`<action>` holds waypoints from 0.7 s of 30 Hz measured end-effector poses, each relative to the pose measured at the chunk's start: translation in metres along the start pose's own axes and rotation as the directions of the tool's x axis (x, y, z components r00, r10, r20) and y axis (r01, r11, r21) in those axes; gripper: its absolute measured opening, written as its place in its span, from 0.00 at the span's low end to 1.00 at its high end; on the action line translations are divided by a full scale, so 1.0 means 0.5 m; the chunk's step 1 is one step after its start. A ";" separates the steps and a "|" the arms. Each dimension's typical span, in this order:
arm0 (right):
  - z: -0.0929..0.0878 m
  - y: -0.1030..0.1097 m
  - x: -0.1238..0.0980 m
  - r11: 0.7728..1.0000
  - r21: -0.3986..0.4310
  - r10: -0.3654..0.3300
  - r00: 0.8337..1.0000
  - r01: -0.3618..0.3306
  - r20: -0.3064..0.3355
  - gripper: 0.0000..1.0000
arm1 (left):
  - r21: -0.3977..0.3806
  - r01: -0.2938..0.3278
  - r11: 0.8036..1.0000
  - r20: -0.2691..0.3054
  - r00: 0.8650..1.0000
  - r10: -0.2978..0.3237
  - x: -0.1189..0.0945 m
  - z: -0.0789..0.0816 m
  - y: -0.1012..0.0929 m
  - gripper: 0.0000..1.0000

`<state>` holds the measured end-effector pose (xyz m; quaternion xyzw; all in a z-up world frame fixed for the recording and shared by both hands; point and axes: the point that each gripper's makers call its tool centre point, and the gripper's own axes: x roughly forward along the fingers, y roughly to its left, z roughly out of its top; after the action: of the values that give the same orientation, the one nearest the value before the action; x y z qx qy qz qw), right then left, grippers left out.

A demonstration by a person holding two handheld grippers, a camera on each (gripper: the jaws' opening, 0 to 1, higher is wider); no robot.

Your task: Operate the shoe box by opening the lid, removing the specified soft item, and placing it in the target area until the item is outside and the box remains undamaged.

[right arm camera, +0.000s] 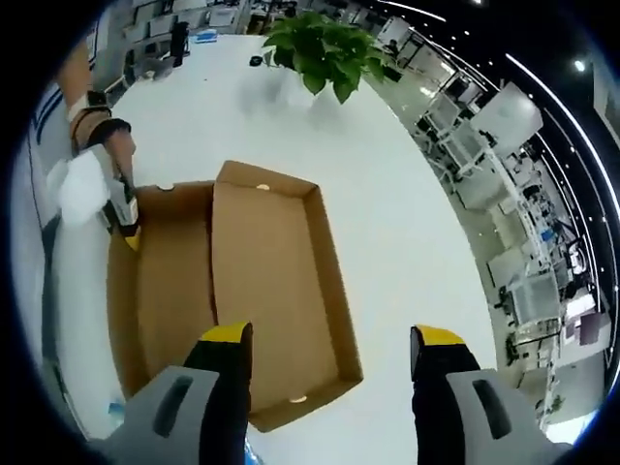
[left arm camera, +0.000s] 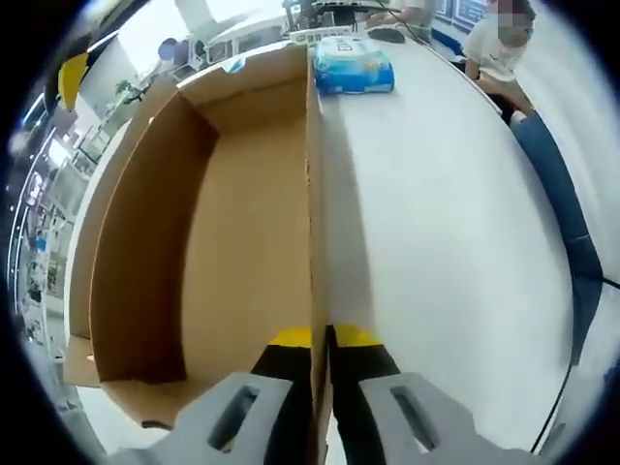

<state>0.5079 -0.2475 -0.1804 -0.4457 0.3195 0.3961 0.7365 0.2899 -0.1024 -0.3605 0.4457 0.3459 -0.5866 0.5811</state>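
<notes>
The cardboard shoe box [left arm camera: 242,223] lies open on the white table, and its inside looks bare. My left gripper [left arm camera: 323,339] is shut on the box's right side wall [left arm camera: 315,194], one yellow-tipped jaw on each side of it. A soft blue-and-white pack [left arm camera: 354,66] rests on the table just beyond the box's far right corner. In the right gripper view the open box [right arm camera: 271,281] is seen from above, with its two halves side by side. A hand holds the left gripper [right arm camera: 121,218] at the box's left wall. My right gripper [right arm camera: 334,335] hovers open above the box's near end, holding nothing.
A potted green plant [right arm camera: 320,48] stands on the far end of the white table [right arm camera: 407,252]. A seated person [left arm camera: 494,48] is at the table's far right edge. Desks and office equipment [right arm camera: 504,145] surround the table.
</notes>
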 end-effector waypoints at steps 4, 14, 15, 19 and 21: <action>-0.006 -0.012 0.028 0.999 0.044 0.029 1.000 -0.028 -0.011 0.66 | -0.012 0.000 1.000 0.000 1.000 0.000 -0.002 0.000 0.002 0.02; -0.066 -0.008 0.109 0.992 0.090 0.097 0.988 -0.087 -0.116 0.62 | -0.007 0.006 1.000 -0.002 1.000 -0.006 -0.003 0.000 0.000 0.02; -0.067 -0.006 0.116 0.992 0.086 0.102 0.988 -0.093 -0.113 0.62 | -0.009 0.007 1.000 -0.001 1.000 -0.007 -0.003 0.000 0.000 0.02; -0.066 -0.006 0.128 0.991 0.086 0.113 0.986 -0.103 -0.120 0.62 | -0.017 0.010 1.000 -0.003 1.000 -0.010 -0.003 0.000 0.000 0.01; -0.065 -0.012 0.138 0.992 0.075 0.113 0.986 -0.104 -0.125 0.61 | -0.019 0.014 1.000 0.000 1.000 -0.014 -0.002 -0.001 0.000 0.01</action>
<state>0.5423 -0.2581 -0.2477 -0.4269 0.4037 0.3948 0.7063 0.2896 -0.1015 -0.3595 0.4379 0.3546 -0.5872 0.5812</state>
